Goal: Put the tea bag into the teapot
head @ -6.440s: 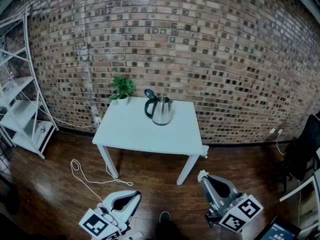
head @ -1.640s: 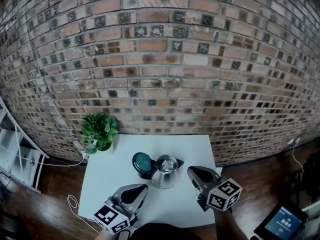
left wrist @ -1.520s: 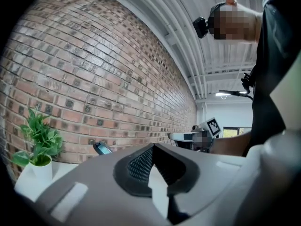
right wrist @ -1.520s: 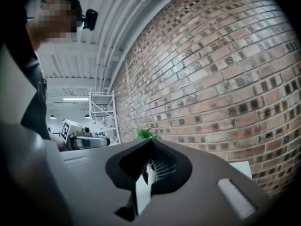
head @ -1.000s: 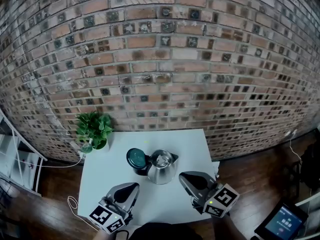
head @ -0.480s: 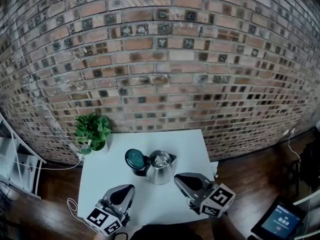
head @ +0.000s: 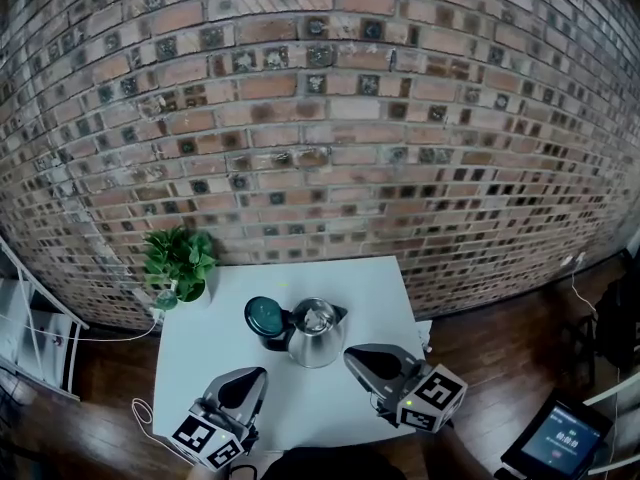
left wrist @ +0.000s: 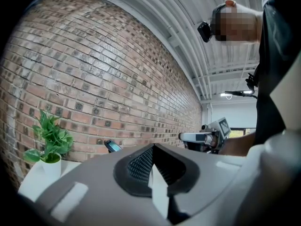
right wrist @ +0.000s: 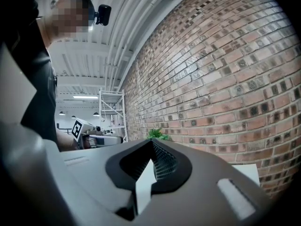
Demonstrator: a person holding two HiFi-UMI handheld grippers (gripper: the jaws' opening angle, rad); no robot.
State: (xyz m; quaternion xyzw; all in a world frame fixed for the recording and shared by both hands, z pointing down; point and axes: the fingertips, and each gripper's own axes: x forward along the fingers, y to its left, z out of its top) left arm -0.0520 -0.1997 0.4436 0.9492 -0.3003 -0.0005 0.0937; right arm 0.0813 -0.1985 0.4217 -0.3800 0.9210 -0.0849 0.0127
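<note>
We're holding the left gripper w/ its jaws pressed together and nothing betw. them, and the right gripper is showing the same: jaws closed, empty. In the head view both are hovering low over the near half of the small white rectangular table, left gripper near the front edge, right gripper just beside the shiny steel teapot. The teapot is standing upright around mid-table, betw. and beyond the 2 grippers, w/ its round dark-teal hinged lid tipped open to the left. We're not making out the tea bag in any view. A green leafy plant in a white pot is sitting at the table's far-left corner, against the red-brown brick wall.
</note>
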